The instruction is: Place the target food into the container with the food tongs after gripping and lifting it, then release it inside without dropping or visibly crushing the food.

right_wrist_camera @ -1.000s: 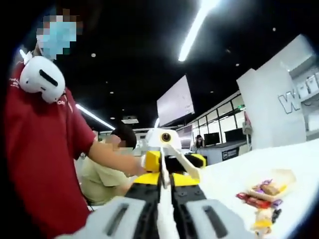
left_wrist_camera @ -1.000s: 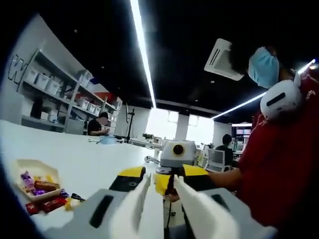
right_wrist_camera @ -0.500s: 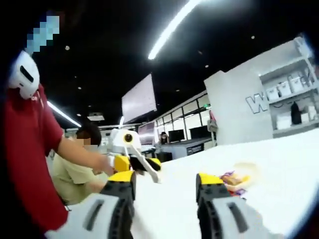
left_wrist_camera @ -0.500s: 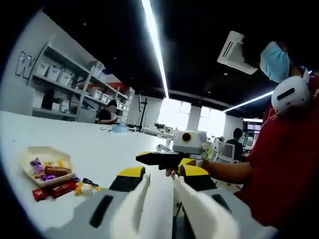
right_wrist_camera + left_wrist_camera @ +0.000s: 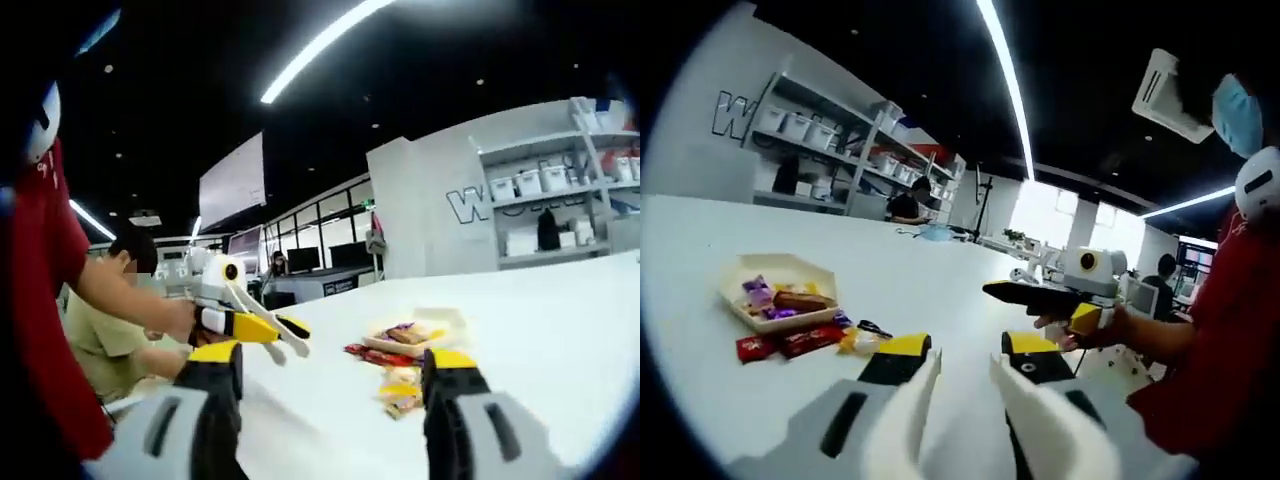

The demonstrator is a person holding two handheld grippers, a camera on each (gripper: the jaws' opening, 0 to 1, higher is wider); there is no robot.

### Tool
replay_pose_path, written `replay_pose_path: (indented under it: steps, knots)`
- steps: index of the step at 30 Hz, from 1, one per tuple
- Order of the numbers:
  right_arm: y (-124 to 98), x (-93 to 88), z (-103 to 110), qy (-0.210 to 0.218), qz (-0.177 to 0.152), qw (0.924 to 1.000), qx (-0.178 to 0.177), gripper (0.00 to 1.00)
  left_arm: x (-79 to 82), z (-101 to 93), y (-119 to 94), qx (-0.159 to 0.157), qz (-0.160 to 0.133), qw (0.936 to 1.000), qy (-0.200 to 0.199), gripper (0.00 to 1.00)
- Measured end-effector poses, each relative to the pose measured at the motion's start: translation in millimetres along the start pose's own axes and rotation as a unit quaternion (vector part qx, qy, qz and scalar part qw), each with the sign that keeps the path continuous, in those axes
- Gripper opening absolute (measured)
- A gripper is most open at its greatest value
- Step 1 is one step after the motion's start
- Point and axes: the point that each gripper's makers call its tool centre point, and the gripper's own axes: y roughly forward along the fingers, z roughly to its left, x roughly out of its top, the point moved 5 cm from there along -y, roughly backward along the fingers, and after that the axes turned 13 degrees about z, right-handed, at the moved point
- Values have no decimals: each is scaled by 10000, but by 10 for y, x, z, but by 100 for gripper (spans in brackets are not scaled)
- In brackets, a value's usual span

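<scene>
In the left gripper view, the left gripper (image 5: 965,350) is being seen with its jaws set against the outer sides of the food tongs (image 5: 912,405), whose two white arms are now being held spread. A second ago they were being pressed almost together. The view is being swung toward the table (image 5: 690,250), so the container (image 5: 750,268) and the loose wrapped sweets, red (image 5: 785,342) and yellow (image 5: 860,340), just beside it are being brought nearer the centre. The right gripper (image 5: 1040,295) is being held out over the table edge.

In the right gripper view, the right gripper (image 5: 330,365) is being shown with its jaws wide apart and nothing between them; a second ago they were being kept together. The left gripper (image 5: 255,328) with the tongs is being carried toward the container (image 5: 432,318). The sweets (image 5: 400,385) are lying on the table, untouched.

By this judgement, the tongs are being readied for a first pick; no food is being gripped yet.
</scene>
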Motion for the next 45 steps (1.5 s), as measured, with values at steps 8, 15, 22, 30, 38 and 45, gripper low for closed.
replay_pose_path:
  steps: [8, 15, 22, 30, 38, 45]
  knots:
    - [-97, -68, -115, 290, -21, 9995, -154, 75, -104, 132, 129, 195, 55, 9996, -206, 26]
    - [-84, -206, -157, 309, 363, 9984, -306, 86, -110, 169, 225, 383, 135, 9991, -124, 27]
    - [-115, -244, -187, 335, 447, 9972, -497, 98, -161, 219, 324, 558, 182, 9982, -148, 27]
    - [-175, -273, -259, 458, 534, 9962, -510, 99, -158, 231, 481, 736, 113, 9972, -87, 27]
    - [-217, -299, -272, 655, 521, 9953, -496, 99, -102, 219, 660, 595, 112, 9981, -64, 27]
    - [-249, -308, -252, 686, 535, 9952, -451, 99, -102, 217, 860, 504, 193, 9985, -41, 27]
